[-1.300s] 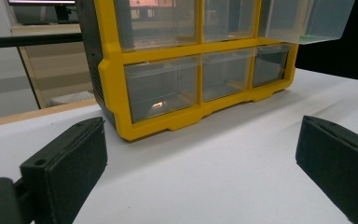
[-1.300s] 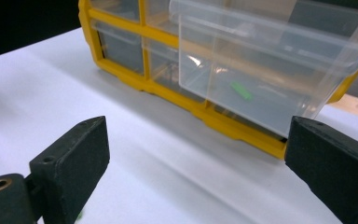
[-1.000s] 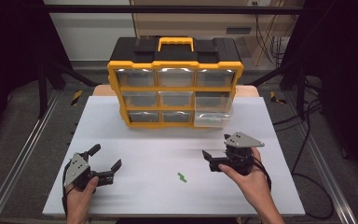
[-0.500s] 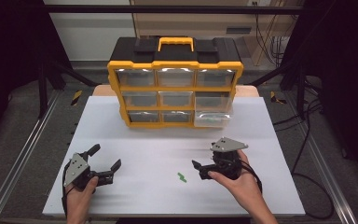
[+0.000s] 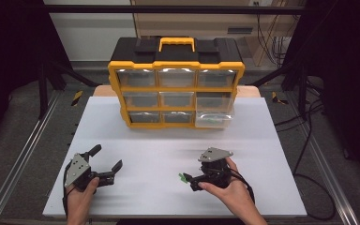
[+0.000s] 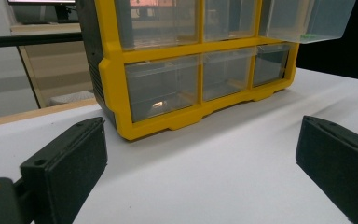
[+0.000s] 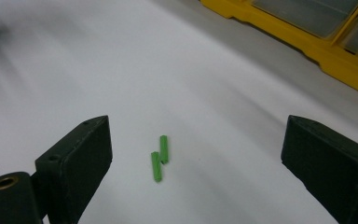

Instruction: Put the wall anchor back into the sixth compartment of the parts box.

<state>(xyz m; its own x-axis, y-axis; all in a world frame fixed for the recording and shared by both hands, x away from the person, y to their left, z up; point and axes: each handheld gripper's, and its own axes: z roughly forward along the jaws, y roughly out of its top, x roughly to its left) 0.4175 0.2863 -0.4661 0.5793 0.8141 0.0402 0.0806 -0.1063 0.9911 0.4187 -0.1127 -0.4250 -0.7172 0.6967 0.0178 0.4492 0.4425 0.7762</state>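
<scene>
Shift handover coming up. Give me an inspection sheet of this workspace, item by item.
Surface: white table top, no spills or marks seen.
Job's things: two small green pieces lying touching on the table; yellow drawer organizer with its lower right drawer pulled out, something green inside.
Clutter: nothing seen.
Grippers: left gripper open, resting apart; right gripper open, jaws either side of the green pieces.
Cables: black cable trailing off the table's right.
Surroundings: metal rail, dark floor.

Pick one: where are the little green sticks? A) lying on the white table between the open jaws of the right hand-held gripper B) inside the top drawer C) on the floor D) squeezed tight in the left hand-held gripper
A: the right gripper view shows the two green sticks lying flat on the white table, with the right hand-held gripper open around them, its jaws not touching them.
</scene>
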